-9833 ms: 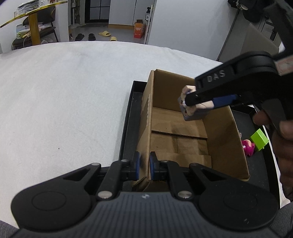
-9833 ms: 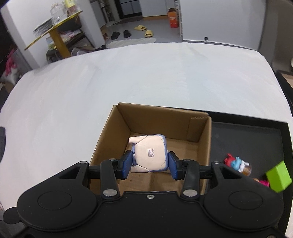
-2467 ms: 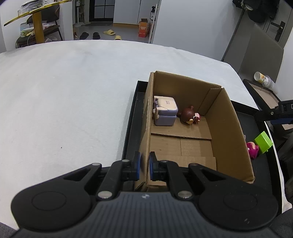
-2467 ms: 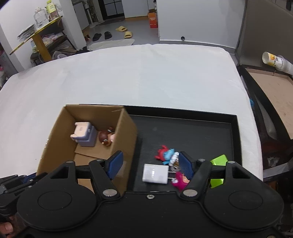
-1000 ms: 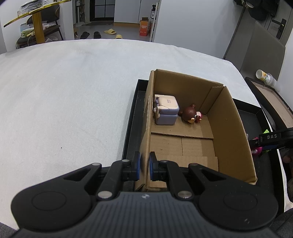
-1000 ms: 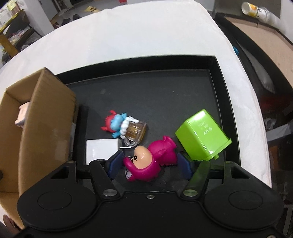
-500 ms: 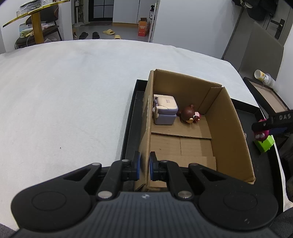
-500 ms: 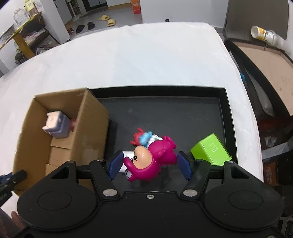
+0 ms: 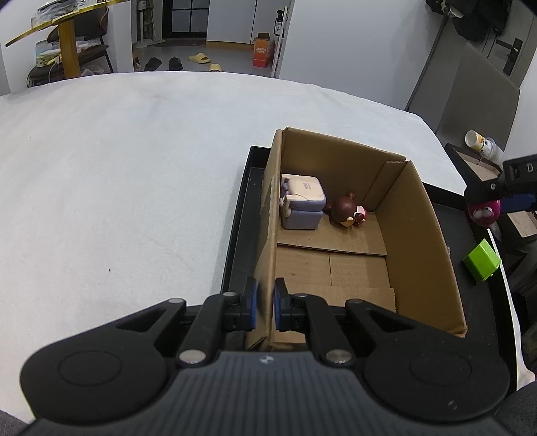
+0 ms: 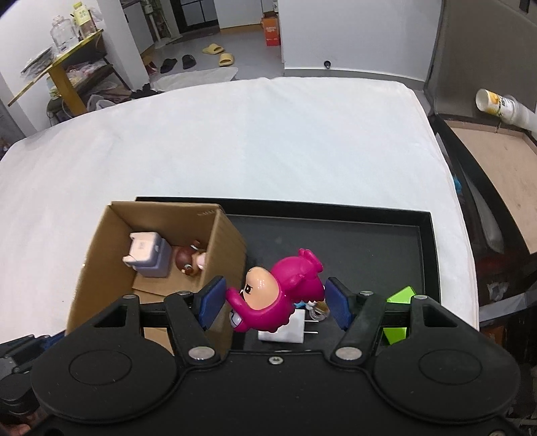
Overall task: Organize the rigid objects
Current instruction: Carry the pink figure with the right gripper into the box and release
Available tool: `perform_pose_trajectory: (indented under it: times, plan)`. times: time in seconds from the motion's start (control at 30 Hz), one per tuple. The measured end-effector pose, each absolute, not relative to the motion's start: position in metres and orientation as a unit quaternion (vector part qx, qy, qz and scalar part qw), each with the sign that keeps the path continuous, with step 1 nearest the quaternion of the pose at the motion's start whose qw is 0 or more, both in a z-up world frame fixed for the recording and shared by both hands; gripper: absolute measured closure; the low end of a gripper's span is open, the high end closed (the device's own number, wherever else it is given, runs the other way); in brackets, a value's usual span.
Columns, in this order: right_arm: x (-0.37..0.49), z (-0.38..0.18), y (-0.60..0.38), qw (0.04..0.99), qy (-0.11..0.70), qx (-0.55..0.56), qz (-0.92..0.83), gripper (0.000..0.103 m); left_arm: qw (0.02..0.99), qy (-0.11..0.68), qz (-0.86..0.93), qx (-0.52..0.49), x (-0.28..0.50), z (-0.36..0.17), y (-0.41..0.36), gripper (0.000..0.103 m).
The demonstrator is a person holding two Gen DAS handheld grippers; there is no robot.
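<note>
A lived-in home interior is indicated. Slippers [image 10: 218, 53] and dark shoes [image 10: 176, 63] are left on the grey floor at a far doorway, beside a white mat [image 10: 194, 76]. At far left a yellow-topped side table [image 10: 53, 72] is loaded with jars [image 10: 62, 32] and papers, and a small orange carton [image 9: 262, 53] stands against a white wall. A broad white padded surface [image 9: 117, 161] fills the middle, with a door handle [image 9: 509, 52] seen at far right.

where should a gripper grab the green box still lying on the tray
Grip the green box across its two flat, parallel side faces, coming down from above. It lies tilted on the black tray with open space around it in the left wrist view, and its squared faces suit flat pads.
</note>
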State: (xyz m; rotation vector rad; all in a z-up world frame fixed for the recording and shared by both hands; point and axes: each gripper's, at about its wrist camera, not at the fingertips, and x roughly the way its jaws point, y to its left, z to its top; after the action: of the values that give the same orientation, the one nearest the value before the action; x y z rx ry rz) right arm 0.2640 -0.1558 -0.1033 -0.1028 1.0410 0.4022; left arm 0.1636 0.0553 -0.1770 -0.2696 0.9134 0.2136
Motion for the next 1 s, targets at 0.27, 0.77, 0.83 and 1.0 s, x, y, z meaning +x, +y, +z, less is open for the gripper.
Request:
perform_pose_trajectory:
  times: [0.27, 0.77, 0.83, 1.0]
  plan:
    - [0.262, -0.091, -0.139, 0.849, 0.485, -0.054, 0.204, 0.040, 0.884, 0.438, 0.101, -0.130, 0.164, -0.176, 0.055, 0.094]
    - [0.256, -0.088, -0.094, 0.841, 0.475, -0.074, 0.248, 0.040, 0.884, 0.438, 0.098, -0.136, 0.164, -0.177, 0.057, 0.094]
    - [0.256, -0.090, -0.087, 0.839, 0.475, -0.080, 0.253, 0.040, 0.884, 0.437, 0.097, -0.136, 0.164, -0.178, 0.058, 0.094]
    - [0.257, -0.101, -0.072, 0.833, 0.479, -0.095, 0.261, 0.040, 0.884, 0.437, 0.095, -0.134, 0.164, -0.177, 0.057, 0.094]
